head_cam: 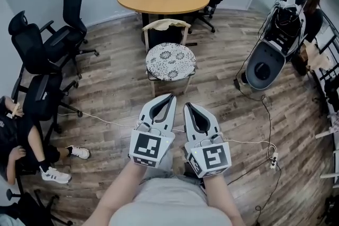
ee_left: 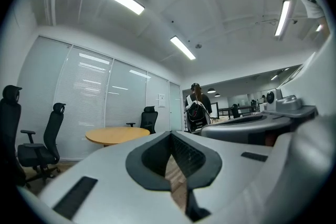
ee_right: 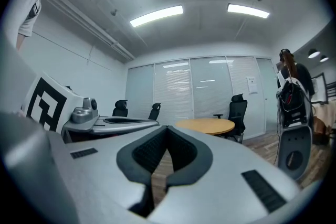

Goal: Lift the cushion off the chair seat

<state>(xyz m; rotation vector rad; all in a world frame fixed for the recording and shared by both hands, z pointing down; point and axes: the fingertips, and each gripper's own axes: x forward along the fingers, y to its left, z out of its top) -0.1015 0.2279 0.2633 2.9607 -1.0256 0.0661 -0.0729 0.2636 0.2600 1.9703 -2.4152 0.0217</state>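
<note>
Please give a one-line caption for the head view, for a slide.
Left gripper and right gripper, both shut, face the patterned cushion on its chair.

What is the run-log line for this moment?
phase: pre-contact | left gripper: shut, empty | right gripper: shut, empty | round black-and-white patterned cushion: lying on wooden chair seat, untouched, ahead of both grippers

Not a word or number in this room can be read. On the cube behind the jaws of the left gripper (head_cam: 169,97) sits a black-and-white left marker (head_cam: 146,146), a square pattern and no lettering. The right gripper (head_cam: 188,106) carries a right marker (head_cam: 212,157) of the same kind behind its jaws. Far ahead of the jaws a white sheet (ee_right: 251,82) hangs on the glass wall (ee_right: 210,94), its print too small to make out
</note>
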